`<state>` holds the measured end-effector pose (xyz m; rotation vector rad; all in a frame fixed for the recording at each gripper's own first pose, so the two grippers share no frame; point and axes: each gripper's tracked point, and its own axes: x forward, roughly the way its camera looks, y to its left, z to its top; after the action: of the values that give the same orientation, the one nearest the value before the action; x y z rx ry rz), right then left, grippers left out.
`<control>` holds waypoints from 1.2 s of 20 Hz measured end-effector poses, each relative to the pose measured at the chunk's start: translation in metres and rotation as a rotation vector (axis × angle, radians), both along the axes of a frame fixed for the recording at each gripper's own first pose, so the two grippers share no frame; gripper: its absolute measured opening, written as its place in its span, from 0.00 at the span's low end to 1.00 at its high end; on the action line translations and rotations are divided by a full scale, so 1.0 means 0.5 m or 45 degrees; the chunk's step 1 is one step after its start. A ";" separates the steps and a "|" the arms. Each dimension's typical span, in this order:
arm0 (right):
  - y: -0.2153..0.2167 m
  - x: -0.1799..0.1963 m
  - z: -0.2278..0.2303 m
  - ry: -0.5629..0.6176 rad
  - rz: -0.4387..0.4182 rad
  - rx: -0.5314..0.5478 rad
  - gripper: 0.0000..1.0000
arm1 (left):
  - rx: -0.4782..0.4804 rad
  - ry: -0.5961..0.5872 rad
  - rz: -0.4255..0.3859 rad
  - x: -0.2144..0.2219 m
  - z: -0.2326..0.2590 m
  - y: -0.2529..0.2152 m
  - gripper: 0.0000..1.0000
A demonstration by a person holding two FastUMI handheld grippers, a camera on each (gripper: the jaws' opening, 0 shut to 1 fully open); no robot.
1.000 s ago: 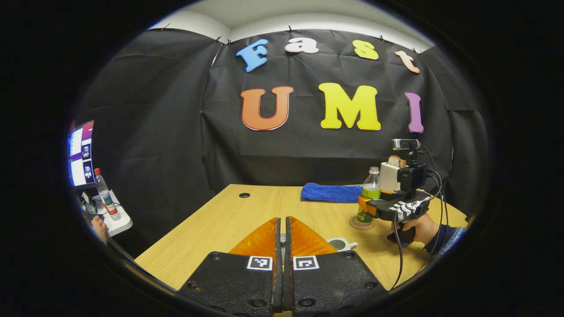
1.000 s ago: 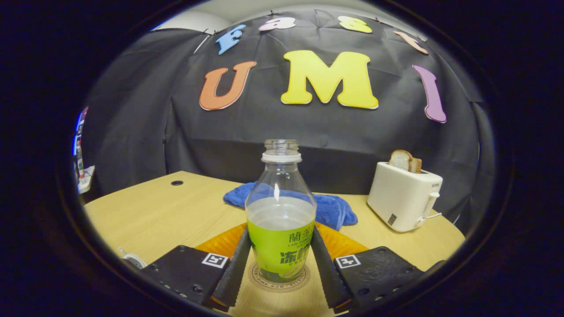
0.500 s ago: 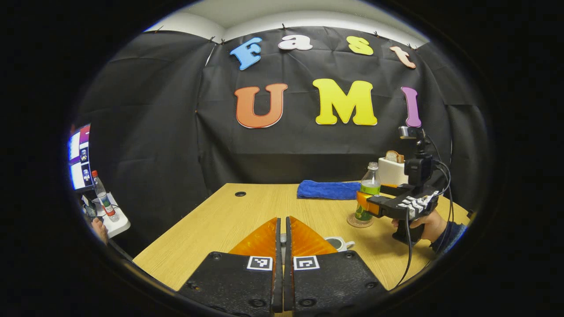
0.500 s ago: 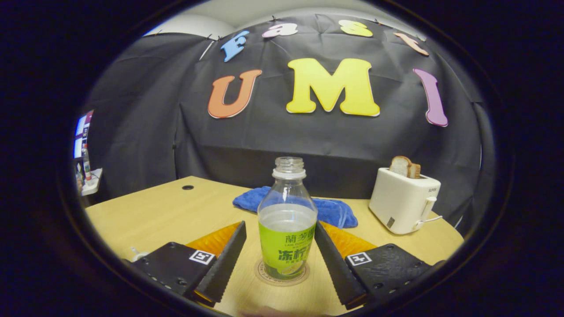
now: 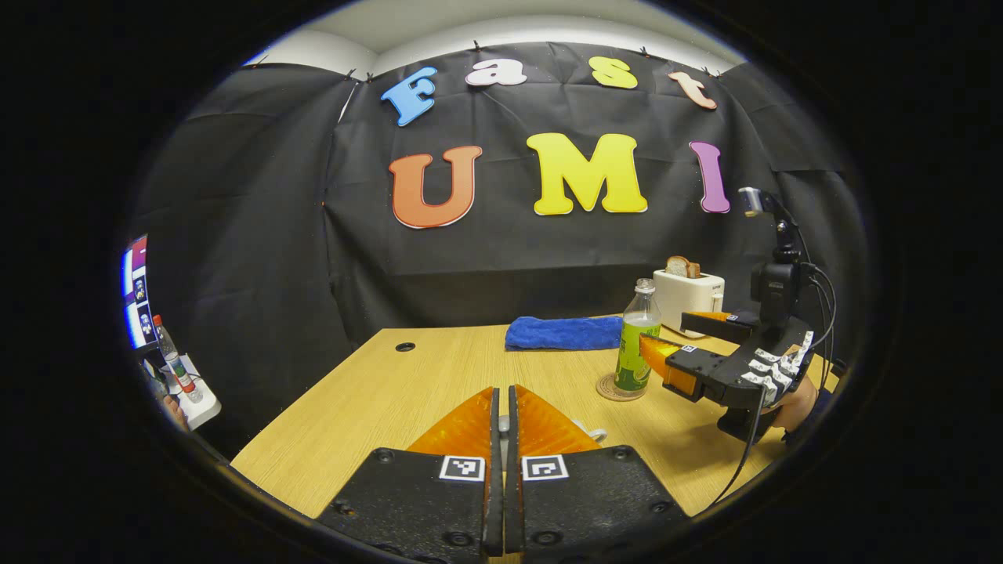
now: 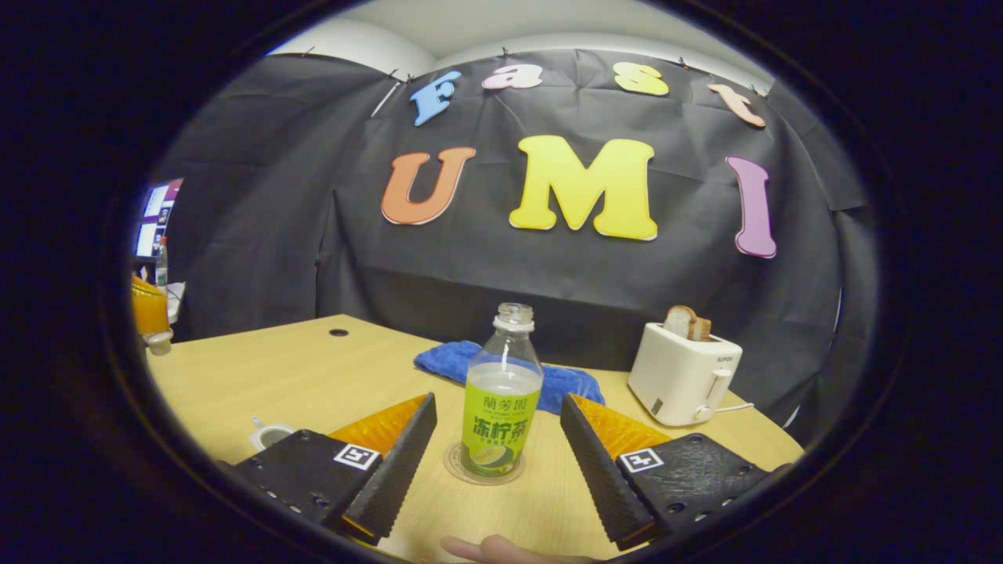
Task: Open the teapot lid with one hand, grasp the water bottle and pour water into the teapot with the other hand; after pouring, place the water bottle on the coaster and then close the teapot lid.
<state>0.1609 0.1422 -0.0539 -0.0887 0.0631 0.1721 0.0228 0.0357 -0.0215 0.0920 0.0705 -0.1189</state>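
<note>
Your left gripper has its jaws pressed together, and a small pale thing is nipped between the tips, probably the lid, though too little shows to be sure. The teapot sits open just beyond those tips, near the table's front edge, so closing it falls to that hand. Farther back, the water bottle stands upright on the coaster. Your right gripper, jaws spread, stands clear of it.
</note>
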 end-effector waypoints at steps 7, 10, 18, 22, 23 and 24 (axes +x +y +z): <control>-0.071 -0.103 -0.005 -0.047 -0.027 0.091 0.95 | -0.213 -0.022 -0.162 0.060 -0.033 -0.058 0.04; -0.132 -0.148 -0.003 -0.070 -0.079 0.137 0.98 | -0.206 -0.045 -0.204 0.093 -0.066 -0.079 0.04; -0.259 -0.239 -0.012 -0.105 -0.194 0.148 0.95 | -0.169 -0.003 -0.198 0.119 -0.126 -0.110 0.04; -0.281 -0.237 -0.038 -0.093 -0.164 0.129 0.95 | -0.131 0.014 -0.184 0.137 -0.156 -0.124 0.04; -0.290 -0.233 -0.037 -0.106 -0.175 0.139 0.95 | -0.113 0.023 -0.184 0.140 -0.165 -0.127 0.04; -0.300 -0.228 -0.038 -0.110 -0.194 0.157 0.98 | -0.089 0.012 -0.178 0.142 -0.168 -0.130 0.04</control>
<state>0.0471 -0.0077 -0.0728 0.0318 -0.0269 0.0198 0.0935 -0.0290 -0.1055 0.0268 0.0692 -0.2609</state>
